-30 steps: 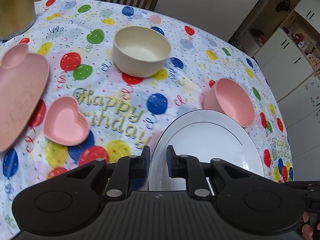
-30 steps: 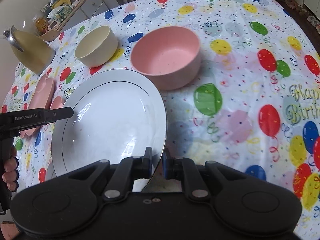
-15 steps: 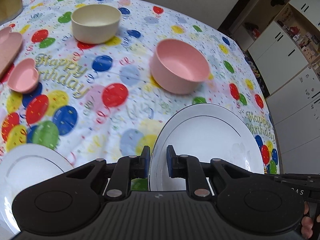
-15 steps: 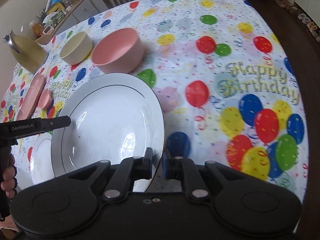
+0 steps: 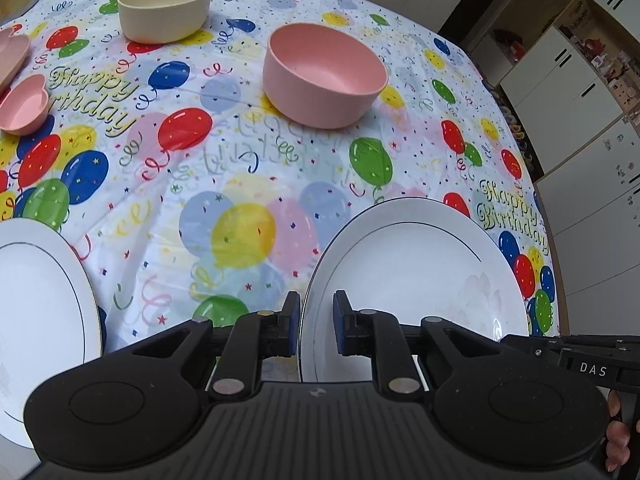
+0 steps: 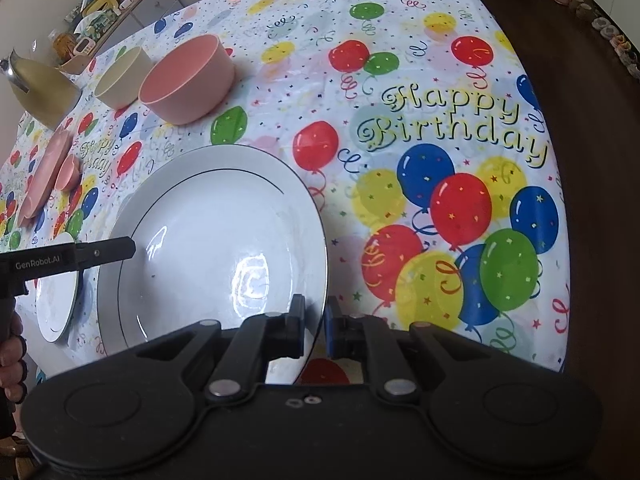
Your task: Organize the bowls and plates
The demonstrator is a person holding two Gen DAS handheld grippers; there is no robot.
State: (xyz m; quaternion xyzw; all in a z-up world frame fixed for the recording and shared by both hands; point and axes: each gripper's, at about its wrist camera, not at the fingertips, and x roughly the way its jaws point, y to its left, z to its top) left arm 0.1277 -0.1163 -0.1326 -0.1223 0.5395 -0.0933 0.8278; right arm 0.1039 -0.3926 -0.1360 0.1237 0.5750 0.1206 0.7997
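White porcelain plate (image 6: 216, 240) is gripped at opposite rims by left tongs (image 5: 316, 322) and right tongs (image 6: 314, 330); second plate (image 5: 36, 312) and bowls remain unstacked.

The left gripper (image 5: 316, 322) points steeply downward, its two black fingers drawn close with blue pads (image 5: 341, 320) facing inward, clamped on the near rim of the white plate (image 5: 420, 276). The right gripper (image 6: 314, 330) tilts down at much the same angle, its jaws nearly together and pinching the same plate's rim from the opposite side. In the left wrist view, fingertips of the right hand (image 5: 618, 440) curl around a black handle at the lower right edge. In the right wrist view, the left hand (image 6: 14, 360) grips its handle at the left edge, though only knuckles seem visible there.
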